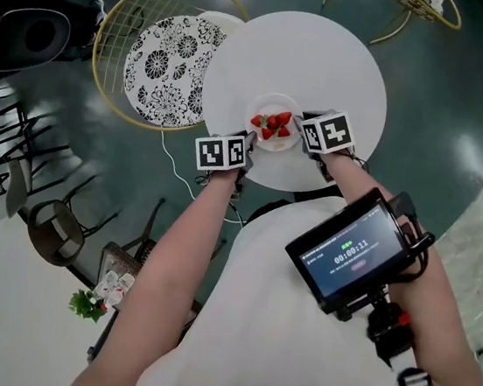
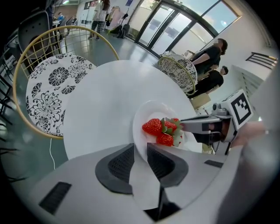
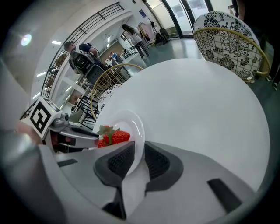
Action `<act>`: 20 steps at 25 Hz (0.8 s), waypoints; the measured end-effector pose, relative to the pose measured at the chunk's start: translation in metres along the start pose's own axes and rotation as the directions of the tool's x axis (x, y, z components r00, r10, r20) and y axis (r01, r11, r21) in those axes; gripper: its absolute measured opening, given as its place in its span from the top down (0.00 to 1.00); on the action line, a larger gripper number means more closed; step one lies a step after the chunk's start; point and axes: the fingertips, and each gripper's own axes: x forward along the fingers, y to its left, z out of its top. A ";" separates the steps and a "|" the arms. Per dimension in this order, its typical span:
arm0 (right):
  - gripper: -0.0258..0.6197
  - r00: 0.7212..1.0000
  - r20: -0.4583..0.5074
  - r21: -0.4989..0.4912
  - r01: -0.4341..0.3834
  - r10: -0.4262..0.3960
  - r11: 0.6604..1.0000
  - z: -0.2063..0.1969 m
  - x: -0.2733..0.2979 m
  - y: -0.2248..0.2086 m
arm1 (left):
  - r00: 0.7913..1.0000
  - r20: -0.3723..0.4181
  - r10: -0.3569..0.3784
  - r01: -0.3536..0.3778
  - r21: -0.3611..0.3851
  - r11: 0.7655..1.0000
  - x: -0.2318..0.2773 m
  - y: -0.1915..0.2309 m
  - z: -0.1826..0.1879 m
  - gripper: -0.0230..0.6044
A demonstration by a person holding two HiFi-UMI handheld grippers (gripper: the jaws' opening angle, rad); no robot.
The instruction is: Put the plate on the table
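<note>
The jaws of the left gripper (image 2: 140, 151) are clamping the near rim of a small white plate (image 2: 151, 113), the rim running edge-on between the two dark ribbed pads. The jaws of the right gripper (image 3: 140, 148) are pinching the opposite rim of the same plate in the same way, so the plate is being held from both sides at once. A few red strawberries (image 2: 161, 131) with green leaves are lying in the middle of the plate, and each gripper view is showing the other gripper's tips reaching in just beyond the fruit. In the head view the plate is sitting over the near part of the round white bench (image 1: 330, 58), close to the edge facing the person; whether it is resting on the surface or being held just above it cannot be told. The person's bare forearms are stretching forward to the two marker cubes, and a small lit screen (image 1: 353, 251) is riding on a mount by the right arm. A yellow wire chair (image 1: 123, 18) with a black-and-white flowered cushion (image 1: 167, 54) is standing just beside the bench on the left, and a second one (image 3: 227, 30) is standing at its far side. Two people in dark tops (image 2: 212, 65) are standing well apart from the bench in the background.
</note>
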 end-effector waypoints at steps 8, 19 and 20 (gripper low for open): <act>0.89 0.994 0.100 0.035 0.038 -0.042 0.999 0.011 -0.005 -0.016 | 0.999 0.035 0.034 -0.034 0.009 0.999 -0.009 0.019 -0.002 0.85; 0.89 0.974 0.222 0.165 0.009 -0.046 0.986 -0.003 -0.024 -0.022 | 0.991 0.131 0.017 -0.031 0.103 0.994 -0.032 0.018 -0.007 0.85; 0.89 0.973 0.226 0.178 0.008 -0.049 0.984 -0.008 -0.028 -0.020 | 0.990 0.143 0.001 -0.017 0.108 0.994 -0.036 0.014 -0.010 0.85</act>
